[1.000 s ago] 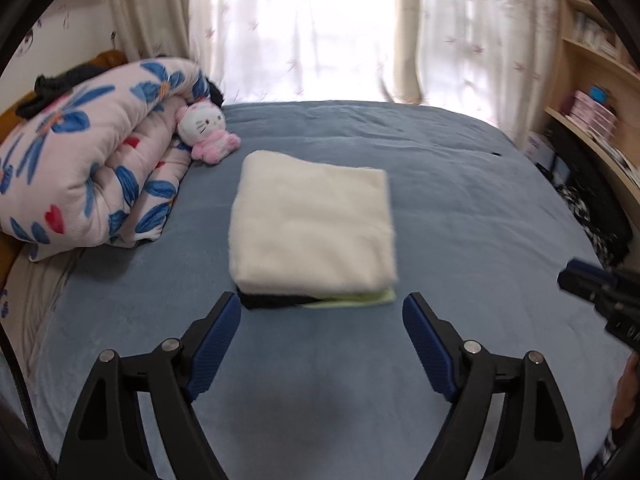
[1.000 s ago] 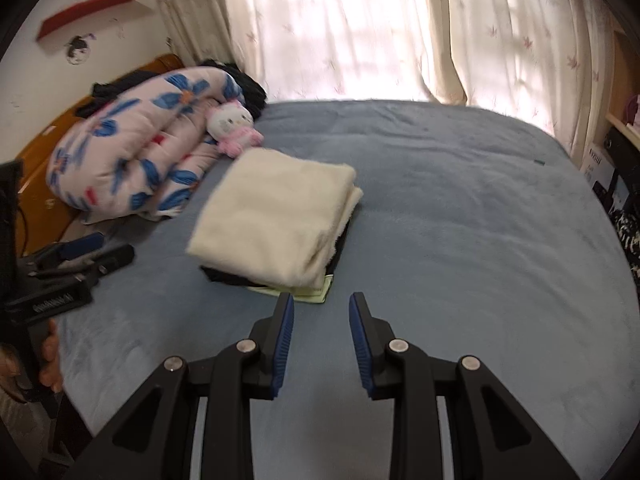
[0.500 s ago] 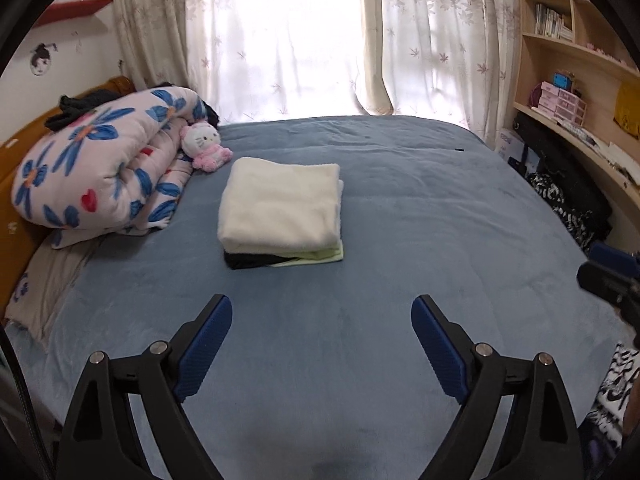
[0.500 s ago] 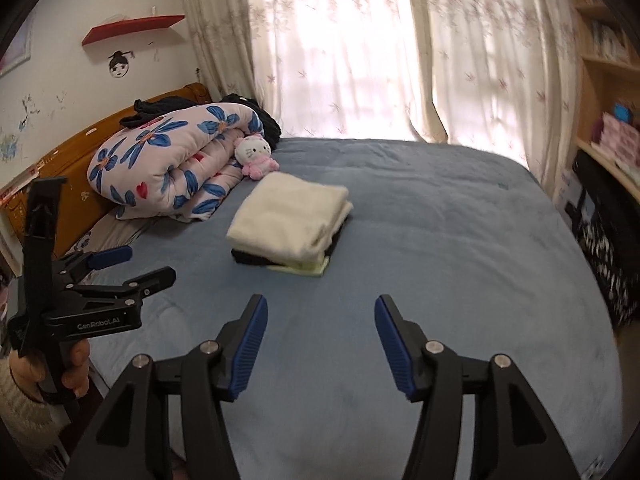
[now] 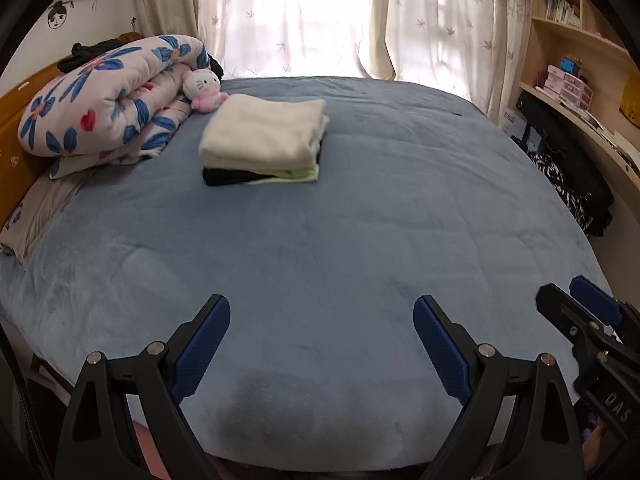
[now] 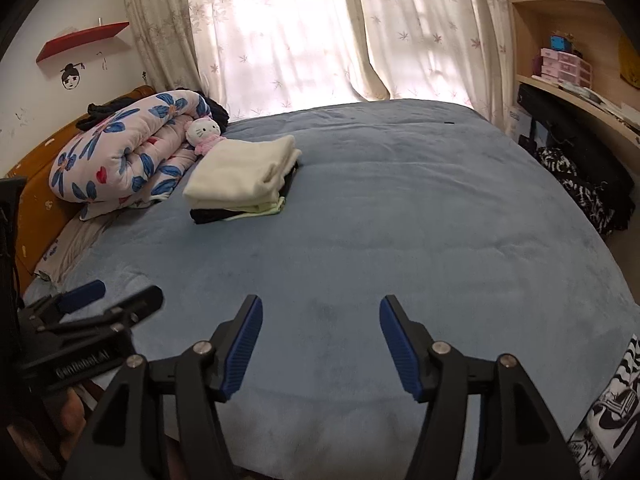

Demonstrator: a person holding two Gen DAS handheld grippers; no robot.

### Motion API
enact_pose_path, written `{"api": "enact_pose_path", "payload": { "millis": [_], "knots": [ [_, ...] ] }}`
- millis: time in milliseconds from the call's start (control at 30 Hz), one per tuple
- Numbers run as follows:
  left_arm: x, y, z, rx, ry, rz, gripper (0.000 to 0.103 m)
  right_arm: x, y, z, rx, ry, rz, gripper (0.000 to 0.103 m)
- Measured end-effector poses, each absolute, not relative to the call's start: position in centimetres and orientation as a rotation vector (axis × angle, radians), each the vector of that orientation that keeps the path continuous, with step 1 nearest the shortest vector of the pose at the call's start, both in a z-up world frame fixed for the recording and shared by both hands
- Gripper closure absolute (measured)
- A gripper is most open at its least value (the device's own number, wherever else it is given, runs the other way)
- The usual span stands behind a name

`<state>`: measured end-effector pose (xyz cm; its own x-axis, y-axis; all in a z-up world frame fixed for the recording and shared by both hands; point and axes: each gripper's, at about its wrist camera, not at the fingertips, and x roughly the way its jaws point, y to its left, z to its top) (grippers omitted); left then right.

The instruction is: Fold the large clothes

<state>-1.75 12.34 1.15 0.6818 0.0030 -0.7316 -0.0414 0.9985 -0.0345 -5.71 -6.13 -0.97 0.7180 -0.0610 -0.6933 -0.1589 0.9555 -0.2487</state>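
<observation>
White lettering "DAS" shows on the black body of the right gripper (image 5: 592, 312) at the left view's edge. The black left gripper (image 6: 108, 300) carries pale lettering, roughly "GenRobot.AI", partly blurred.

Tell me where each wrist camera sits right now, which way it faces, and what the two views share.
Left wrist: sits behind the open left claw, facing across the blue bed toward the curtains; the right claw shows at its right edge.
Right wrist: sits behind the open, empty right claw, whose jaws have just been opening, facing the same way; the left claw and fingers show lower left.
Shared: the folded stack, floral quilt, plush cat, shelves.
</observation>
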Motion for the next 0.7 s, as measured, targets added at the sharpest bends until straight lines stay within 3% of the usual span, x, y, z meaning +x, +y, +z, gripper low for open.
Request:
{"api": "enact_pose_path", "payload": {
  "millis": [700],
  "knots": [
    [-1.2,9.8,-2.1,-0.031,0.892,0.004,0.011,-5.9,-8.5,-3.5,-0.307,0.799,0.015,0.032]
  ]
}}
